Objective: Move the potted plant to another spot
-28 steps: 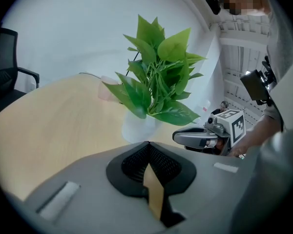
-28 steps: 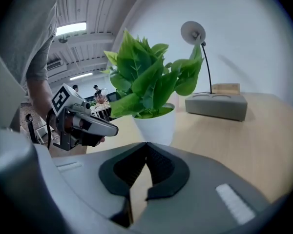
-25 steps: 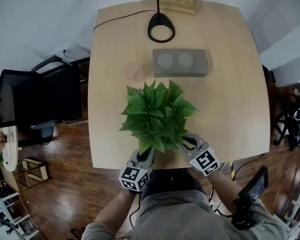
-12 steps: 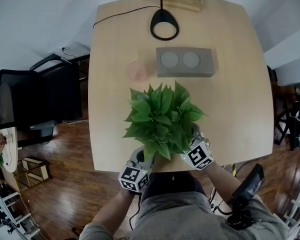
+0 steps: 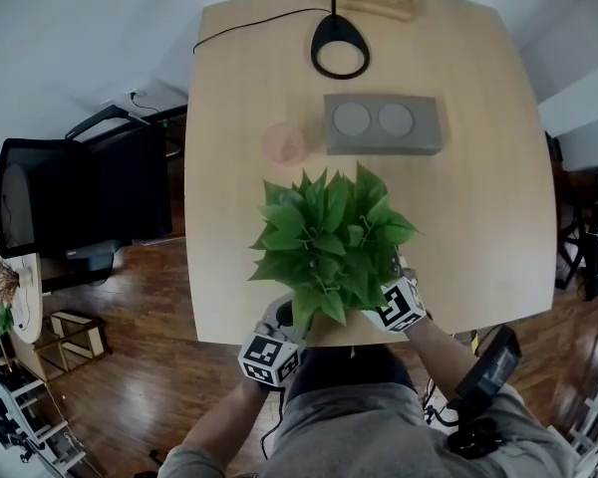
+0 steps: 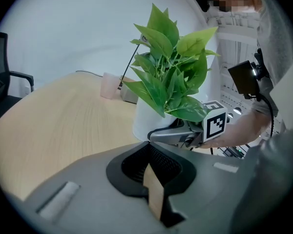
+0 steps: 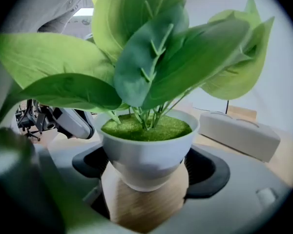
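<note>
Potted plant stands upright on the table, near its front edge, just ahead of the person. The pot is white, smooth and round and tapers to a narrower foot. A flat green moss-like surface fills it to the rim, and thin stems rise into broad glossy leaves that spread well past the pot. The right gripper straddles it; its jaws have just been opening and stand wide, with the pot between them and neither pad clearly pressing on the wall. The left gripper lies just beside the pot on the other side, jaws drawn together at the tips with nothing between them. The step in hand looks like taking hold. The right jaws need to close level on the wall just under the rim, since the taper may let a low grip slip. The lift should be straight and upright because the foliage looks top-heavy, and the left gripper could steady it. Farther back sit a pink cup, a grey block with two round recesses, and a black lamp base. Bare tabletop lies to either side.
</note>
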Motion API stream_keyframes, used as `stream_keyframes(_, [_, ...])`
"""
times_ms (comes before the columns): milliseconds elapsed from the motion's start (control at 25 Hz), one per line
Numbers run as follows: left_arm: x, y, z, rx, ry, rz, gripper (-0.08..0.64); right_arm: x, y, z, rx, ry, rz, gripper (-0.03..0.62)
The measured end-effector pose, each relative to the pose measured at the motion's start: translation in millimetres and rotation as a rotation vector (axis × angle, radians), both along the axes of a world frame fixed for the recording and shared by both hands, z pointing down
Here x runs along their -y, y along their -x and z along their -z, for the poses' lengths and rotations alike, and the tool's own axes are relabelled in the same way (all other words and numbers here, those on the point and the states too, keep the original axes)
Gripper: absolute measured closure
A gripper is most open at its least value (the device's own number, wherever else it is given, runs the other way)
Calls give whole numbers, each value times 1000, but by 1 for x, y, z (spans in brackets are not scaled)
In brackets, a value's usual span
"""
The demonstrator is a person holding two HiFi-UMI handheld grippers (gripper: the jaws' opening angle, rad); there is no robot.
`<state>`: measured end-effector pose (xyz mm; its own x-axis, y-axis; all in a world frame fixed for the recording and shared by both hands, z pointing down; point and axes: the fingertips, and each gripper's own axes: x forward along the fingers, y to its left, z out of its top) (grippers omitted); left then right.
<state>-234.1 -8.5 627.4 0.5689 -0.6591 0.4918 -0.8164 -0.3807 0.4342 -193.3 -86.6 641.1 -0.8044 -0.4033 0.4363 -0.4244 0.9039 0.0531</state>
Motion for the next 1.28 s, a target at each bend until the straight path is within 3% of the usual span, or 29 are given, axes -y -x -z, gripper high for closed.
stream_keyframes(440, [-11, -4, 1, 6, -10, -20, 566, -5, 0, 12, 62, 8, -7, 110])
stream_keyframes(720, [-7, 9, 1, -4, 2, -30, 566, 0, 5, 1, 6, 9, -11, 98])
stream_keyframes(920, [-8, 10, 2, -1, 6, -38, 566, 1, 8, 12, 49, -35, -15, 43])
stream_keyframes(1280, [-16, 8, 1, 11, 14, -57, 566, 4, 15, 27, 101, -43, -19, 68])
